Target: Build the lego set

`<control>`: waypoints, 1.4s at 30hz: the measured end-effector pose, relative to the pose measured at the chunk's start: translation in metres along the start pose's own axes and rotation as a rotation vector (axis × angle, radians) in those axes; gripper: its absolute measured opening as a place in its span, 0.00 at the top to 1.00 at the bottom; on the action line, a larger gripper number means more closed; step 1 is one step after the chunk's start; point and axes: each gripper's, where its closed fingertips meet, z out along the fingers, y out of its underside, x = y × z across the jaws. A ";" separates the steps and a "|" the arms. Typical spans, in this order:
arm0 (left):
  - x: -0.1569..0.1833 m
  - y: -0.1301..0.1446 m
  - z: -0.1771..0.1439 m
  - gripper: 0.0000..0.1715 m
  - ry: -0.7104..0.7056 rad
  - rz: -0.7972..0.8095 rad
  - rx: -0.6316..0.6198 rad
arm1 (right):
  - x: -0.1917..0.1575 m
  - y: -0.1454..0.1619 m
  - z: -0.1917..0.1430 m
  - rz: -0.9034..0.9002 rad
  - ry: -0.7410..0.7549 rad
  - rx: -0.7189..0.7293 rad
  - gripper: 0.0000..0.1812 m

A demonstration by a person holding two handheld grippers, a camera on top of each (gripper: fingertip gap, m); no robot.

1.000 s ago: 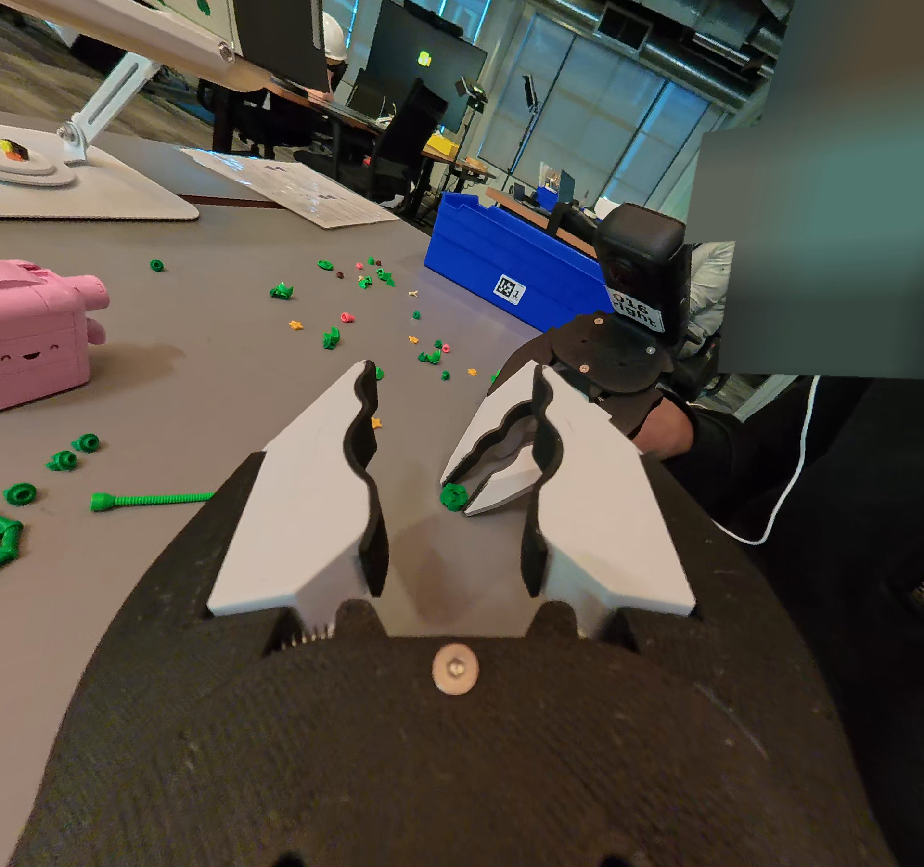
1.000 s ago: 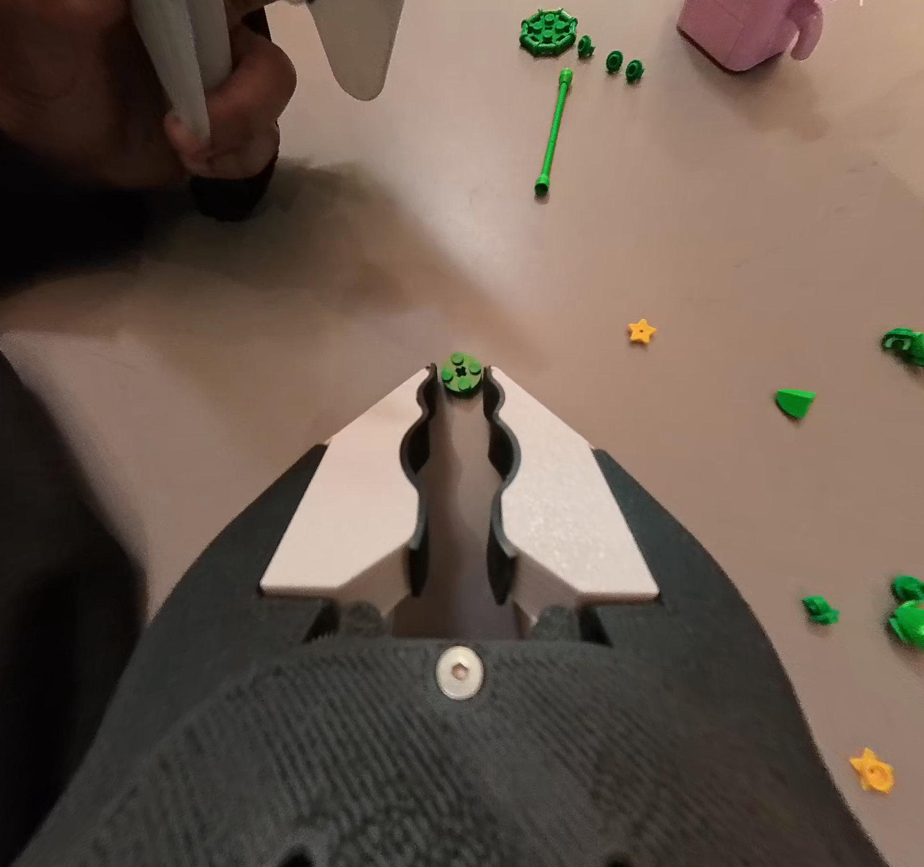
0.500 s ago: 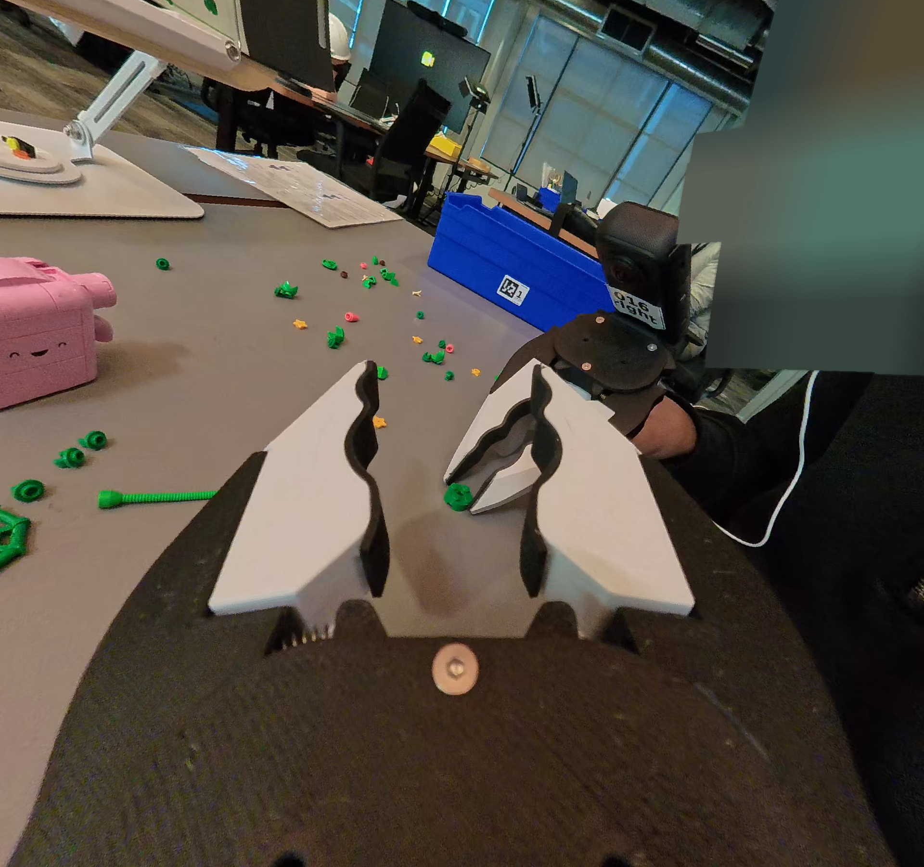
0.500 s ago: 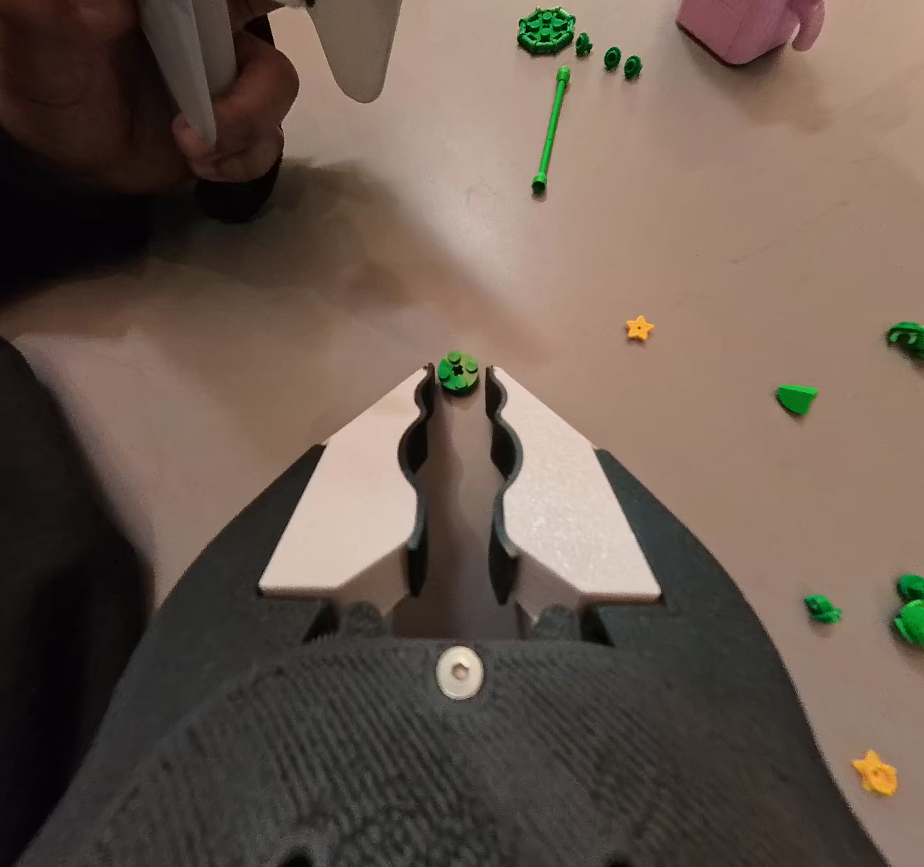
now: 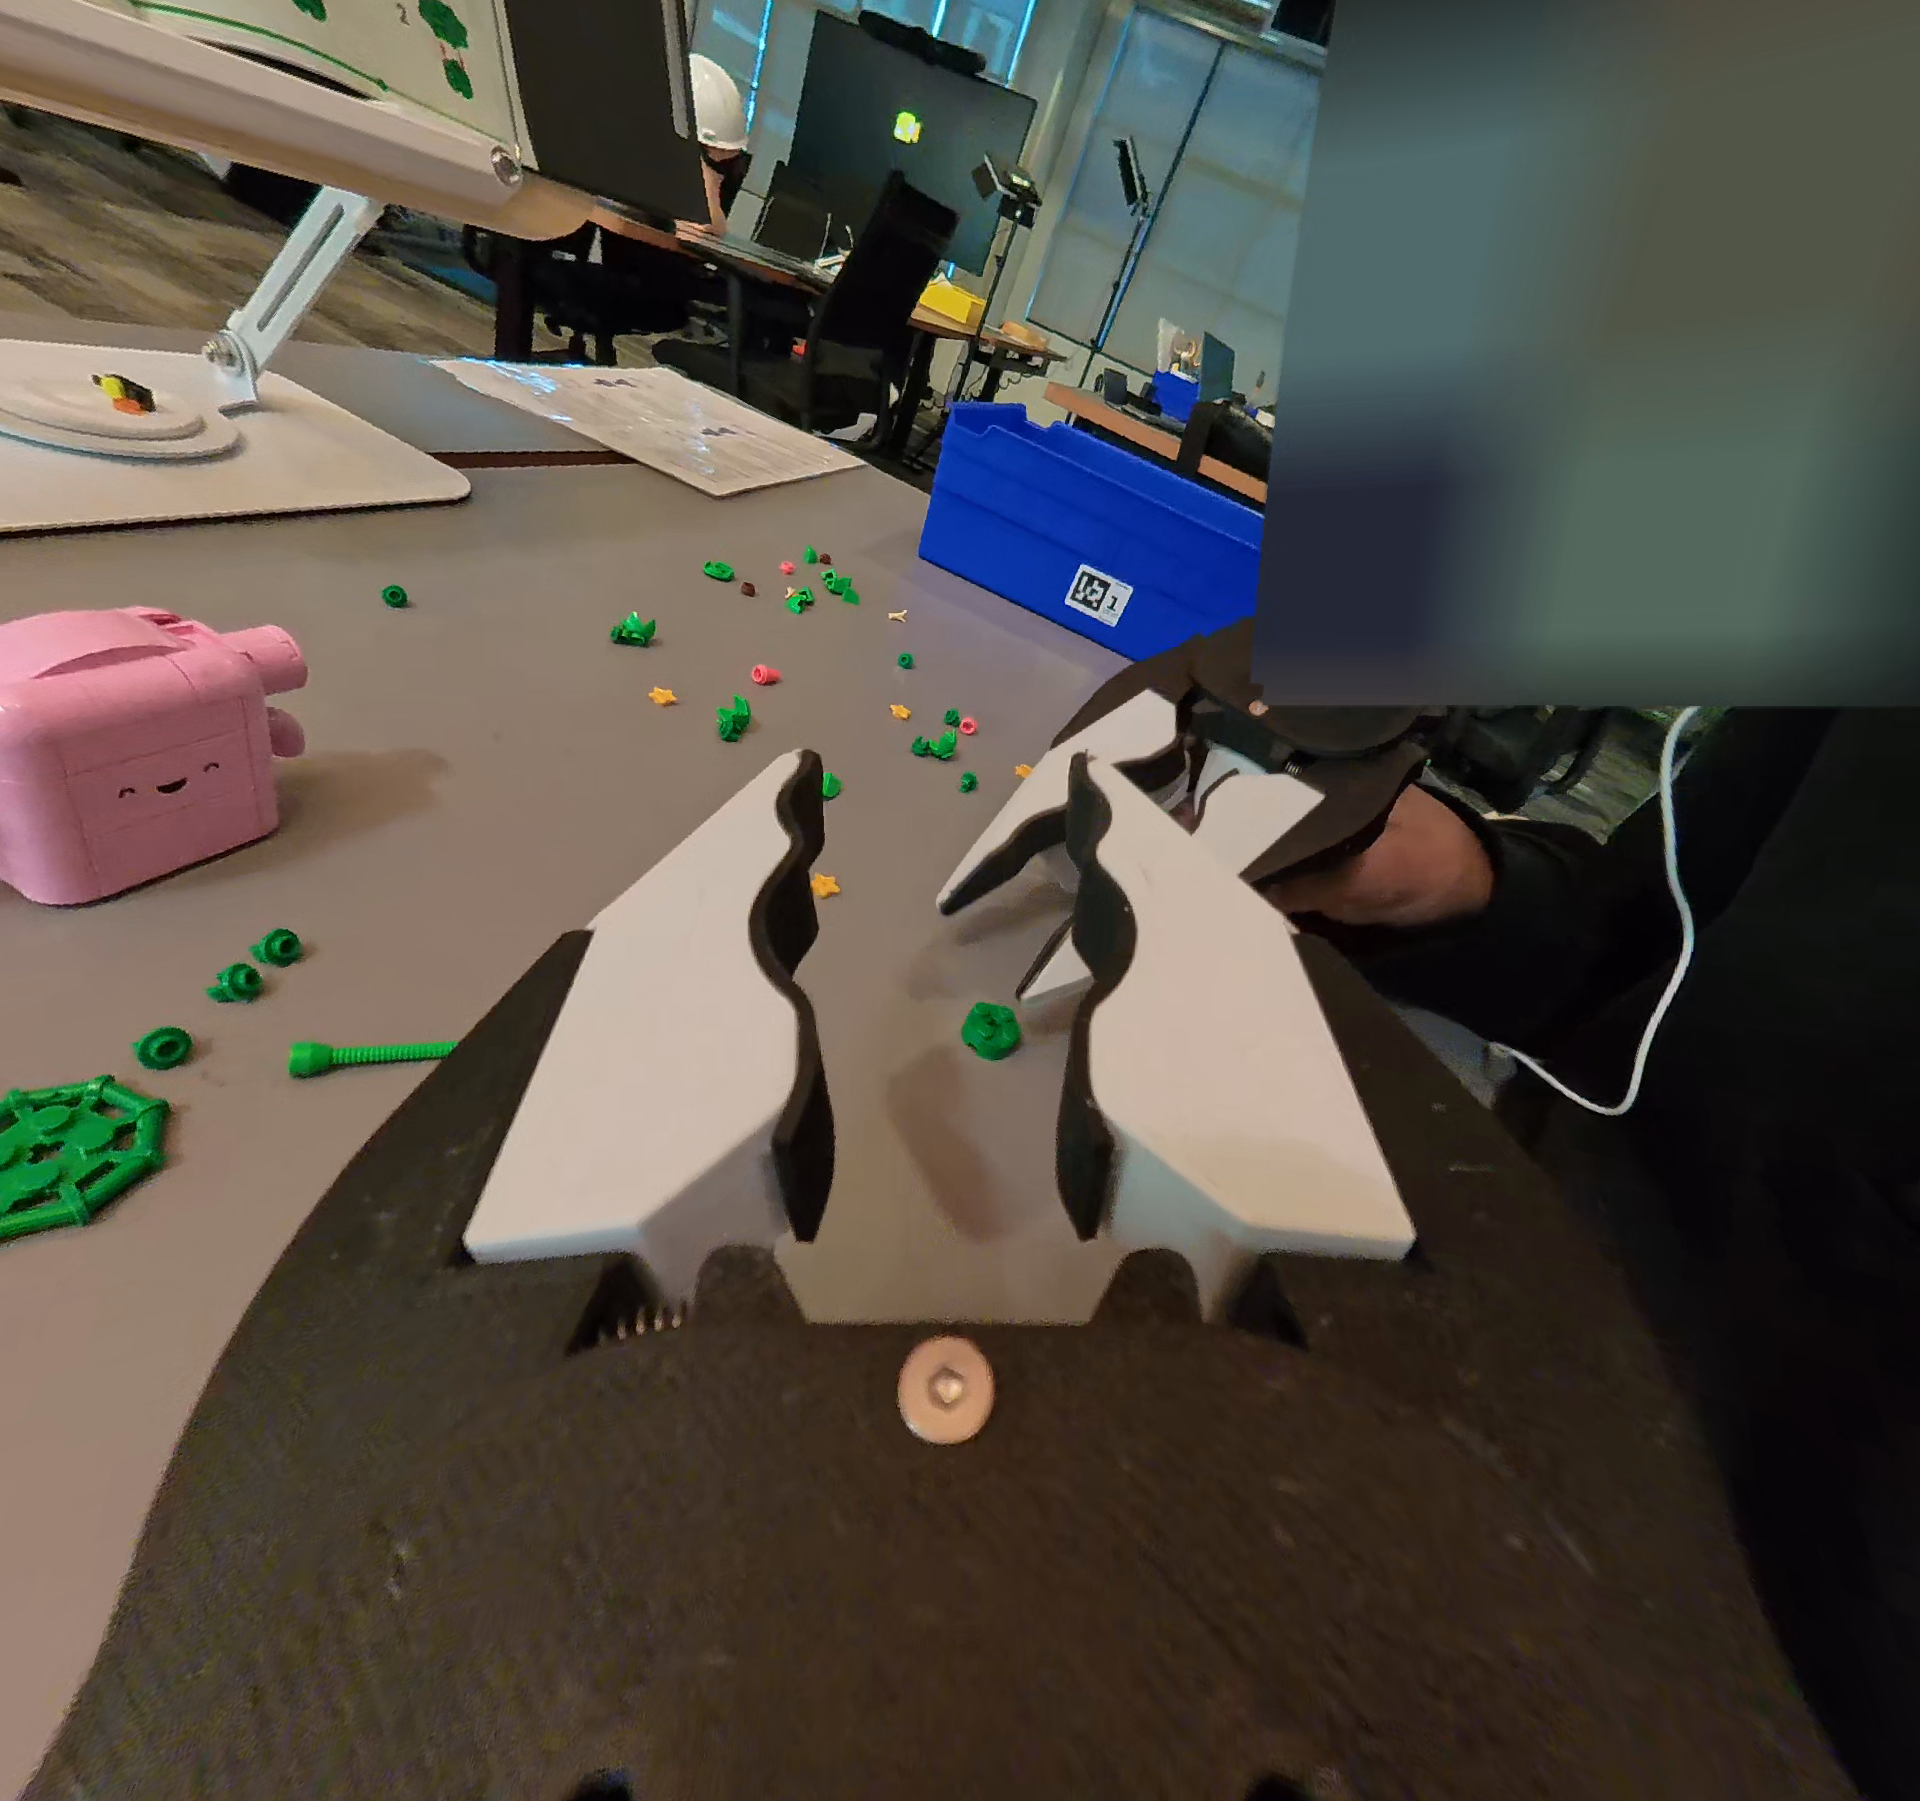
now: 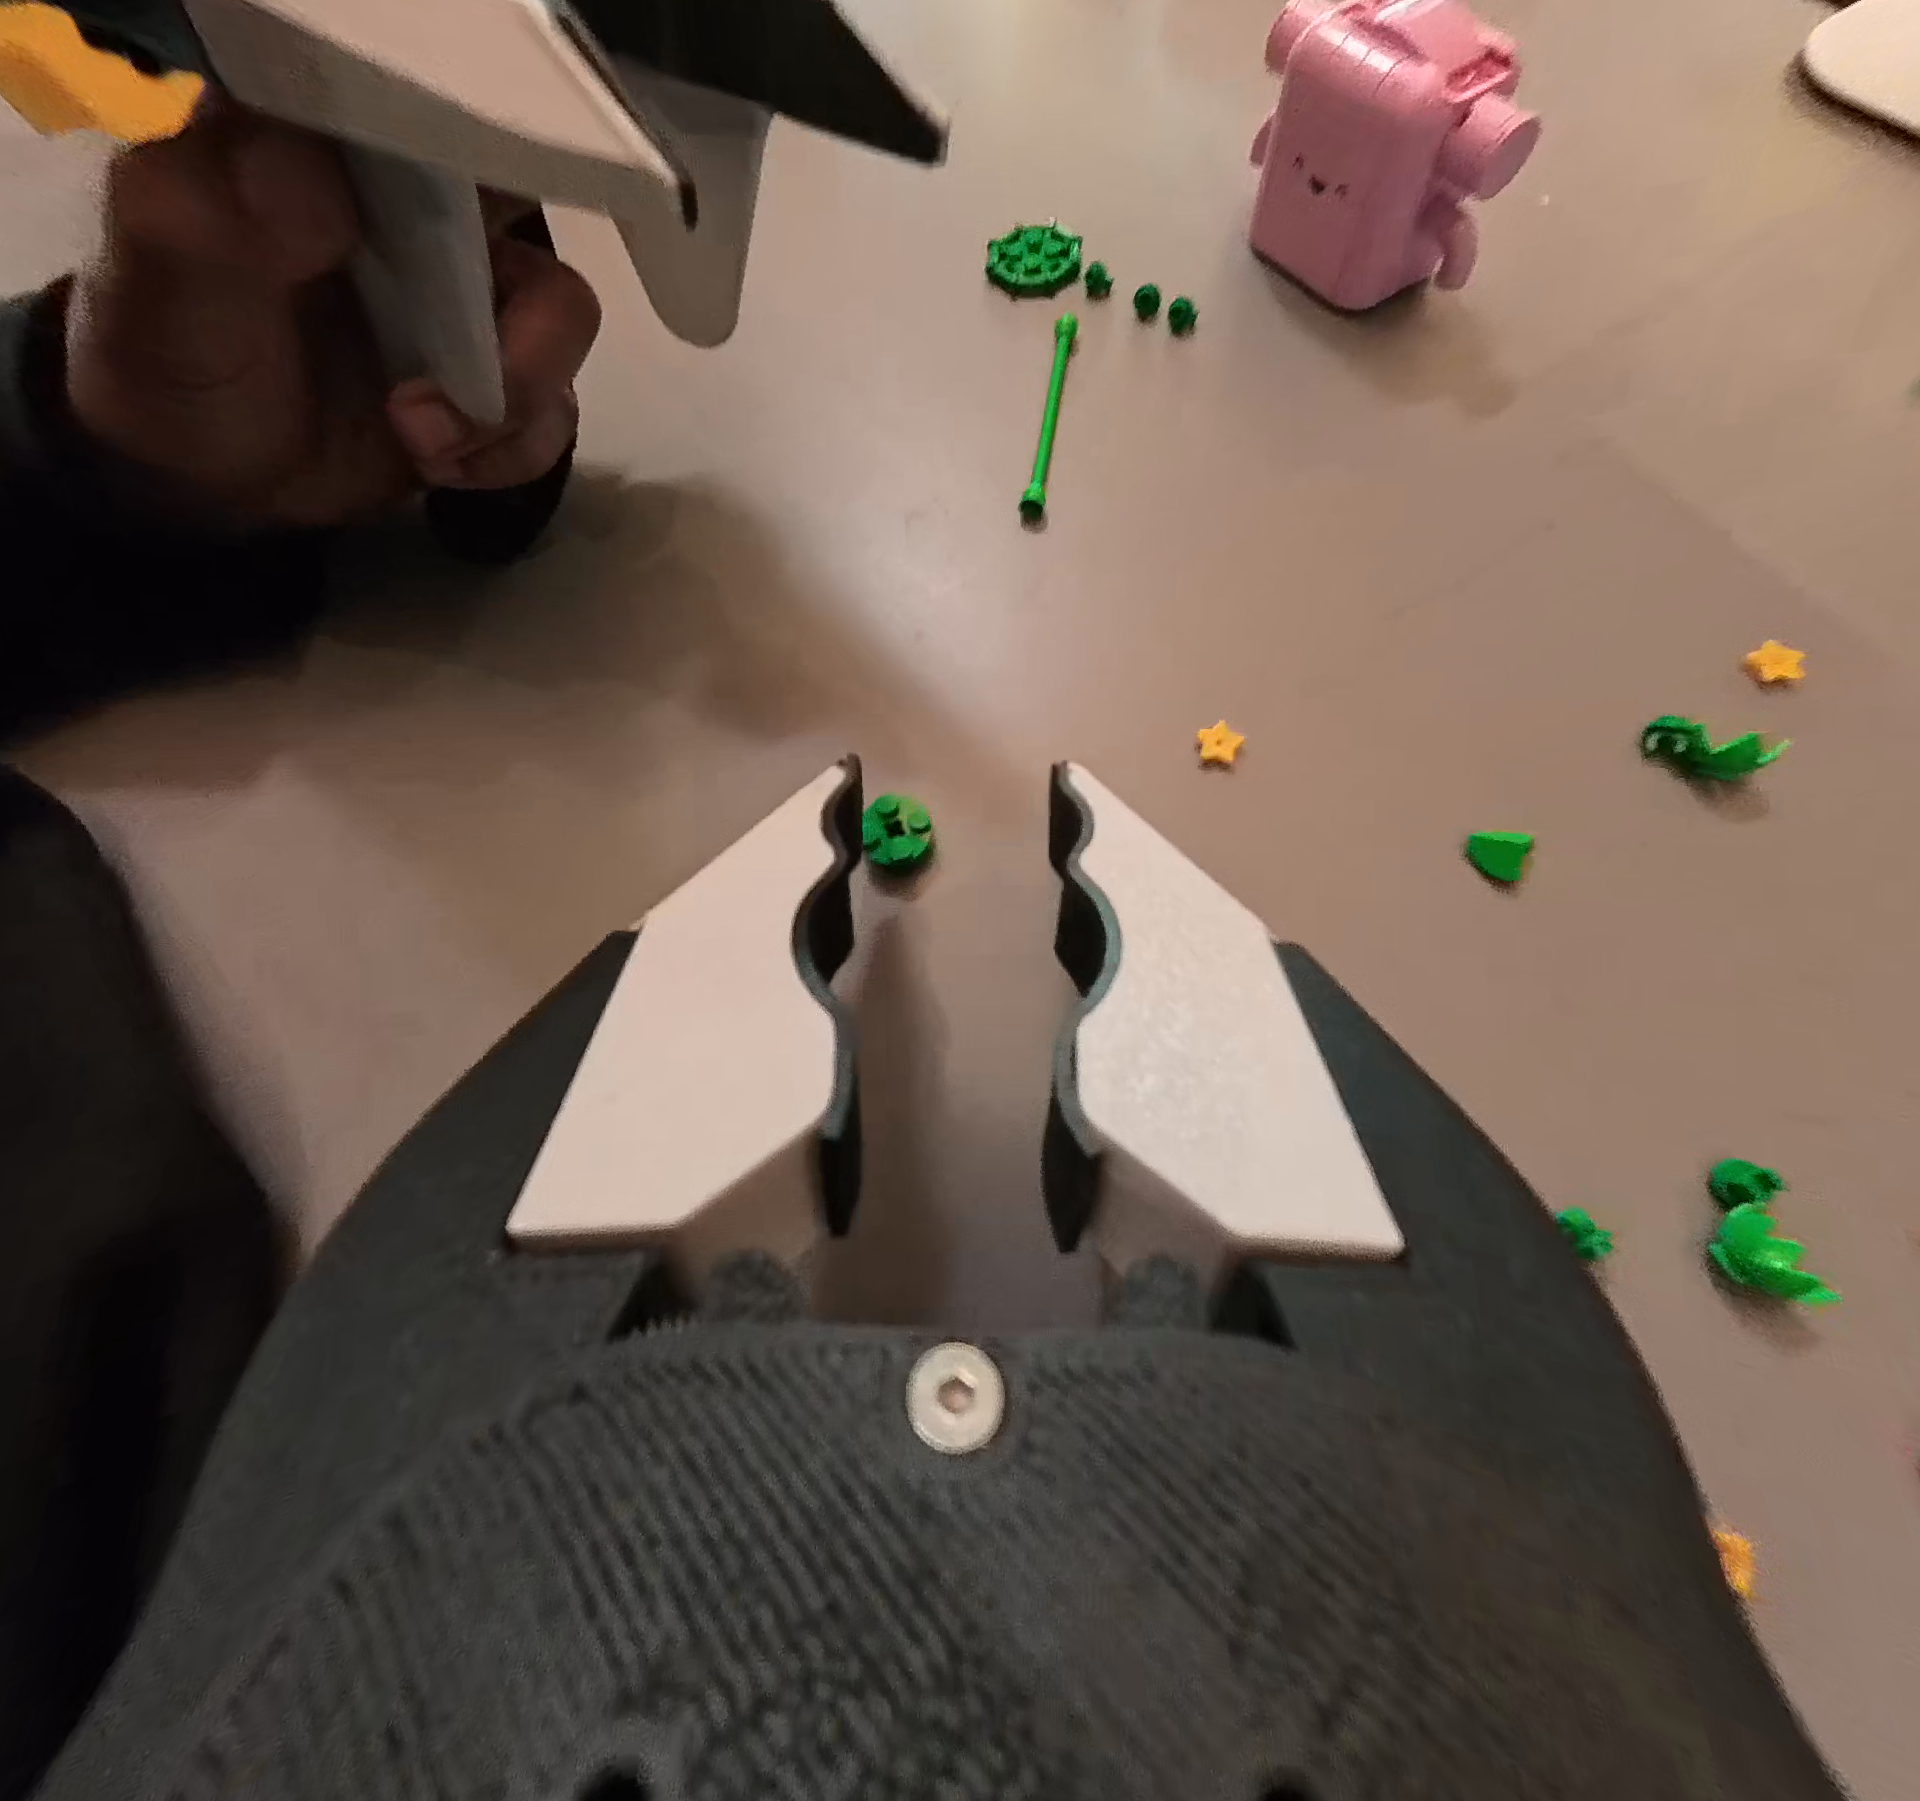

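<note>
The small round green stud piece (image 6: 897,830) lay loose on the grey table (image 6: 727,629), just beside one finger of the wide-spread right gripper (image 6: 954,785); light, rigid, likely skittish, best pinched across its rim; left gripper (image 5: 940,764) gaped empty

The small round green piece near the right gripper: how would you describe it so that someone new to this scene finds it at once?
Start at the grey table and find the right gripper, open and pointing toward the pink figure. The small round green piece lies flat on the table just inside its left finger. Unlike the green leaves and yellow stars scattered to the right, it is a studded disc lying alone between the fingers.
</note>
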 end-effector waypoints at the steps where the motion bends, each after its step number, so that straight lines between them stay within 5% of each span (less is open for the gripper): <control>1: 0.000 0.001 0.001 0.75 -0.002 0.003 -0.005 | 0.000 -0.003 -0.001 0.005 -0.003 0.023 0.81; 8: -0.003 0.002 0.002 0.76 -0.012 0.000 -0.014 | -0.010 -0.030 -0.013 0.005 -0.078 0.188 0.81; 11: -0.007 0.001 -0.004 0.85 -0.025 0.014 -0.034 | -0.014 -0.034 -0.014 -0.024 -0.082 0.209 0.82; 14: -0.040 -0.004 -0.021 0.96 -0.230 0.075 -0.057 | -0.016 -0.035 -0.014 -0.055 -0.077 0.213 0.82; 18: -0.106 0.004 -0.056 0.80 -0.598 0.084 -0.179 | -0.020 -0.036 -0.012 -0.077 -0.085 0.215 0.82; 22: -0.134 0.026 -0.058 0.64 -0.660 -0.025 -0.343 | -0.024 -0.036 -0.012 -0.096 -0.088 0.215 0.82; 25: -0.151 0.047 -0.057 0.62 -0.695 -0.051 -0.512 | -0.024 -0.037 -0.014 -0.117 -0.071 0.220 0.82; 28: -0.158 0.050 -0.058 0.73 -0.730 -0.012 -0.565 | -0.020 -0.038 -0.016 -0.130 -0.048 0.227 0.83; 31: -0.149 0.053 -0.052 0.85 -0.671 0.034 -0.592 | -0.017 -0.040 -0.018 -0.128 -0.036 0.236 0.83; 37: -0.126 0.031 -0.051 0.86 -0.619 0.204 -0.482 | 0.001 -0.044 -0.029 -0.164 0.072 0.257 0.84; 42: -0.032 0.010 -0.008 0.86 -0.199 0.360 -0.296 | 0.005 -0.057 -0.044 -0.029 -0.027 0.369 0.84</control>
